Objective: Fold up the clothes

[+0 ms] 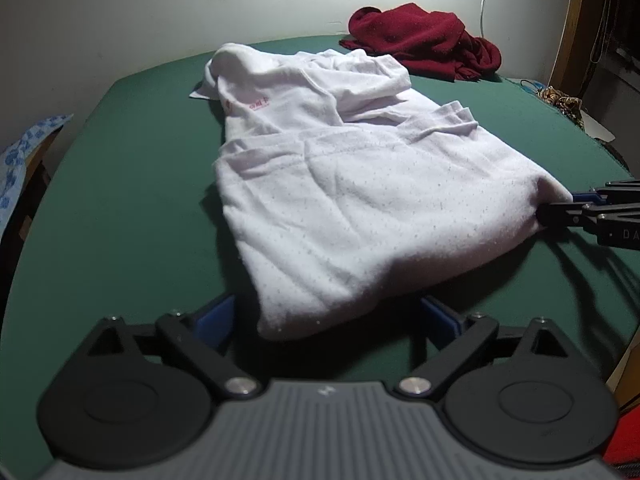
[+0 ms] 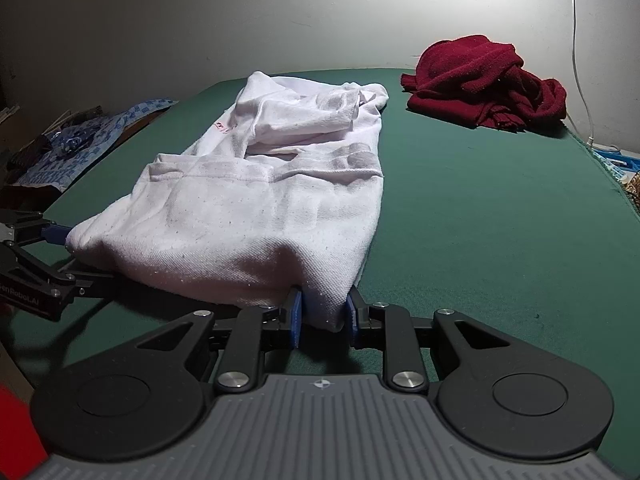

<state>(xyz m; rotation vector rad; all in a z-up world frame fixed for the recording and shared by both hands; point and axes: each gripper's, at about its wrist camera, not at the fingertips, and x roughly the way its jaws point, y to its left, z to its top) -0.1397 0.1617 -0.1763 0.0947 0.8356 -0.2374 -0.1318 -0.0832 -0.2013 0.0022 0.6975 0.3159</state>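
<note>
White polo shirt (image 1: 340,184) lies part-folded on the green table (image 1: 132,184) — my right gripper (image 2: 323,316) pinches its near corner, my left gripper (image 1: 326,318) gapes wide around the other — next, I judge, clamp and fold.

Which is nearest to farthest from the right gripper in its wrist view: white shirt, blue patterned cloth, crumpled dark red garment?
1. White shirt, its near corner between the right gripper fingers.
2. Blue patterned cloth, far left, off the table edge.
3. Crumpled dark red garment, far right by the wall.
</note>
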